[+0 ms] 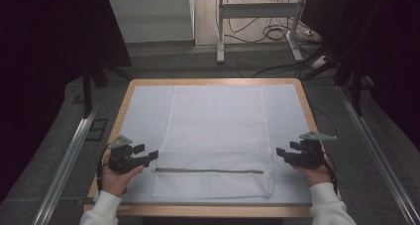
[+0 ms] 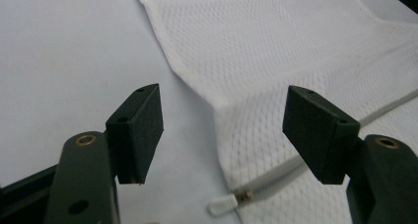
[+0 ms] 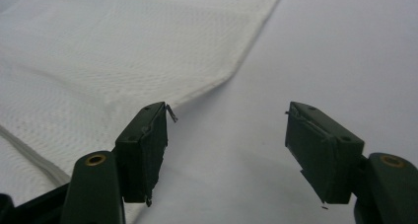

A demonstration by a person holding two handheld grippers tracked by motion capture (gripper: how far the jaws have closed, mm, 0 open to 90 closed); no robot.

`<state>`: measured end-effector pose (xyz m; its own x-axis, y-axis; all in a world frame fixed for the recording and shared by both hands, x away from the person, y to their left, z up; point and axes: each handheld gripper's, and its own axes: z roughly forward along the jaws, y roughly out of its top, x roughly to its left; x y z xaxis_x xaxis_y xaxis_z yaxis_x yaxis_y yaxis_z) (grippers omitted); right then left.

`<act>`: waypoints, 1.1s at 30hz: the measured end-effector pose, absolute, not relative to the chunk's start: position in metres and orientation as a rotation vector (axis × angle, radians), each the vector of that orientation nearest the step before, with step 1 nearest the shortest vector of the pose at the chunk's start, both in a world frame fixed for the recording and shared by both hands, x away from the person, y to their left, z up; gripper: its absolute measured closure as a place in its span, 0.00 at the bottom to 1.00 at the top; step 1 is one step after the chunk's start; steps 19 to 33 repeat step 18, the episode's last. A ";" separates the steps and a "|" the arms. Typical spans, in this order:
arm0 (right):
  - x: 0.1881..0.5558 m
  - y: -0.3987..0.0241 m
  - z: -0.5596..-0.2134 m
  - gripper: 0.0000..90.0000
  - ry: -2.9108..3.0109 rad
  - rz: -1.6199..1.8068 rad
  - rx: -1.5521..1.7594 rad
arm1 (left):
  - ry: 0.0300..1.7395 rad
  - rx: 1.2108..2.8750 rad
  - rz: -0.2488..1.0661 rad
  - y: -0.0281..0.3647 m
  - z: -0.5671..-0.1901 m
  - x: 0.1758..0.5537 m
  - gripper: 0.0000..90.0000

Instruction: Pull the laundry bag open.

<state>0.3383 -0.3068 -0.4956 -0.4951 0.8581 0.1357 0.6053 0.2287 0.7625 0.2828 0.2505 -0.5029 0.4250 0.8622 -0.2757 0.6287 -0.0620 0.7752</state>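
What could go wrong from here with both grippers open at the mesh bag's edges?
1. The mesh bag lies flat on the table cover; the left gripper could pinch the cover along with the mesh, or slip off the thin edge.
2. The zipper pull sits just below the left jaws; closing there could snag it.
3. A worn pad on the right gripper is peeling at its edge, so grip may be weak.

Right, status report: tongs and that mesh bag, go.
Left tongs open, at the mesh bag zipper end. Right tongs open, beside its opposite edge. Bag flat, untouched. Nothing in the way.
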 end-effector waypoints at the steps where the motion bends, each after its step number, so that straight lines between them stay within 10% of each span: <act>1: 0.338 -0.309 -0.496 0.36 2.188 1.137 1.370 | 1.287 1.774 0.324 0.250 -0.502 0.286 0.35; 33: 0.337 -0.312 -0.495 0.33 2.161 1.130 1.369 | 1.293 1.778 0.294 0.252 -0.504 0.283 0.34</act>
